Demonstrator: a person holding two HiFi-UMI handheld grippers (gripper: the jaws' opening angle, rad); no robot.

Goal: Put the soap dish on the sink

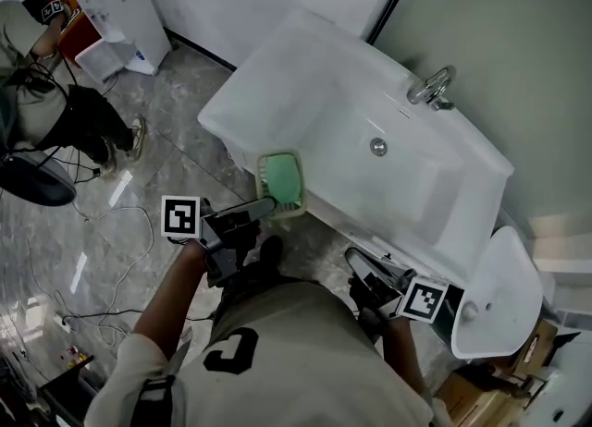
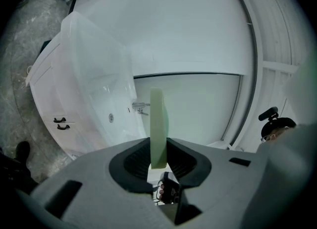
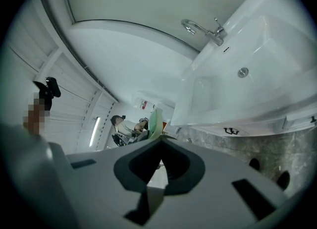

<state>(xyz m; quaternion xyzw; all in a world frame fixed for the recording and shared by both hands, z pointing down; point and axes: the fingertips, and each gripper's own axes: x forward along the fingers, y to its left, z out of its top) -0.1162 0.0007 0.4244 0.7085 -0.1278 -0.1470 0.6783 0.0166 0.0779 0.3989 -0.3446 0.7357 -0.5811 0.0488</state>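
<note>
The pale green soap dish (image 1: 280, 182) hangs just over the front rim of the white sink (image 1: 314, 92), and my left gripper (image 1: 264, 208) is shut on its near edge. In the left gripper view the dish (image 2: 157, 124) stands edge-on between the jaws, with the sink (image 2: 99, 74) and its faucet (image 2: 140, 106) beyond. My right gripper (image 1: 365, 263) hovers lower down, in front of the sink's cabinet, its jaws together and holding nothing. The right gripper view shows the dish (image 3: 155, 122), the basin (image 3: 247, 54) and the faucet (image 3: 205, 30).
A chrome faucet (image 1: 431, 86) and a drain (image 1: 378, 146) mark the basin. A second white basin (image 1: 504, 291) leans at the right. A seated person (image 1: 37, 92), a white appliance (image 1: 120, 9) and cables (image 1: 111, 222) occupy the marble floor at left.
</note>
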